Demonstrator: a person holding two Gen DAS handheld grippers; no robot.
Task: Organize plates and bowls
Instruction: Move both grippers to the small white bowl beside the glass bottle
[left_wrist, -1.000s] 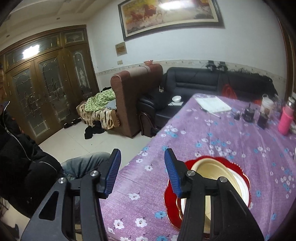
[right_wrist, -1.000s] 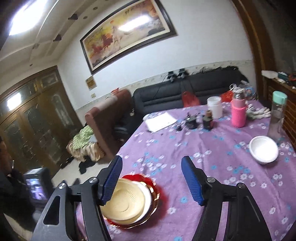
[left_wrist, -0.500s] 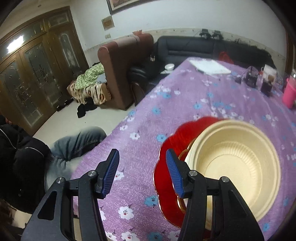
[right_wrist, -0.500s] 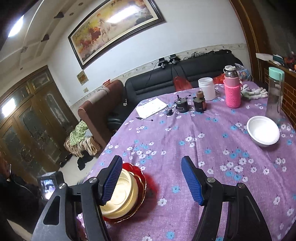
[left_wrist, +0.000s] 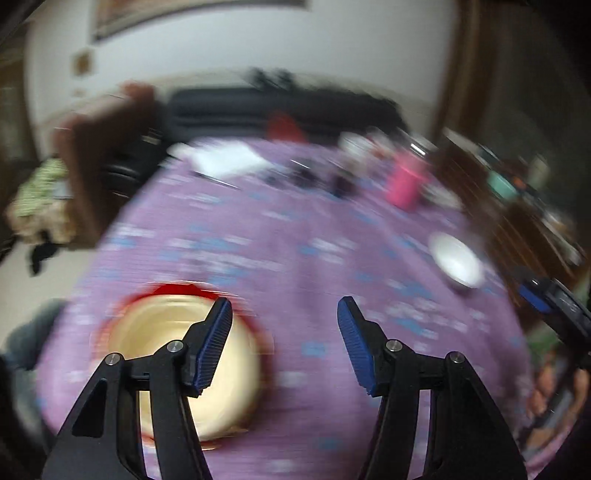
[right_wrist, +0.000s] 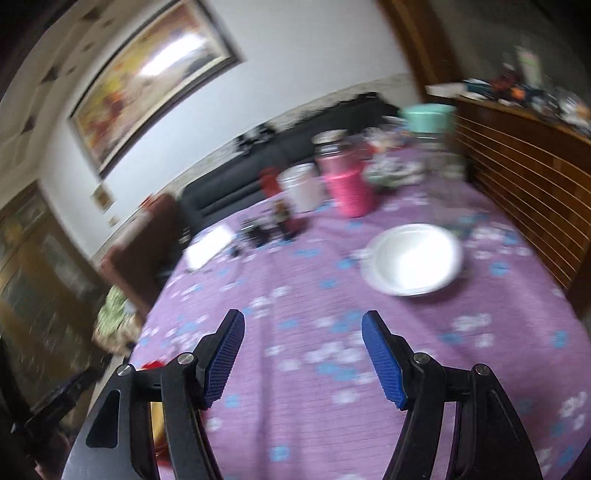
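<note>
A cream bowl (left_wrist: 155, 339) sits in a red scalloped plate (left_wrist: 173, 288) at the near left of the purple flowered table (left_wrist: 288, 236). My left gripper (left_wrist: 282, 341) hovers just right of that stack, its jaws opening with nothing between them; its left finger overlaps the bowl in the picture. A white bowl (right_wrist: 413, 258) stands alone toward the right side of the table, also visible as the white bowl (left_wrist: 458, 260) in the left wrist view. My right gripper (right_wrist: 303, 354) is open and empty, short of the white bowl. Both views are motion-blurred.
At the table's far end stand a pink bottle (right_wrist: 351, 184), a white jar (right_wrist: 301, 186), small dark items (right_wrist: 269, 225) and a white notebook (right_wrist: 208, 247). A wooden slatted cabinet (right_wrist: 524, 177) borders the right side. A brown armchair (left_wrist: 92, 155) and black sofa (left_wrist: 280, 110) lie beyond.
The left gripper has swung right, so the bowl stack now lies at its left finger, and its jaws stand wider. The right gripper has moved toward the white bowl, which looks larger.
</note>
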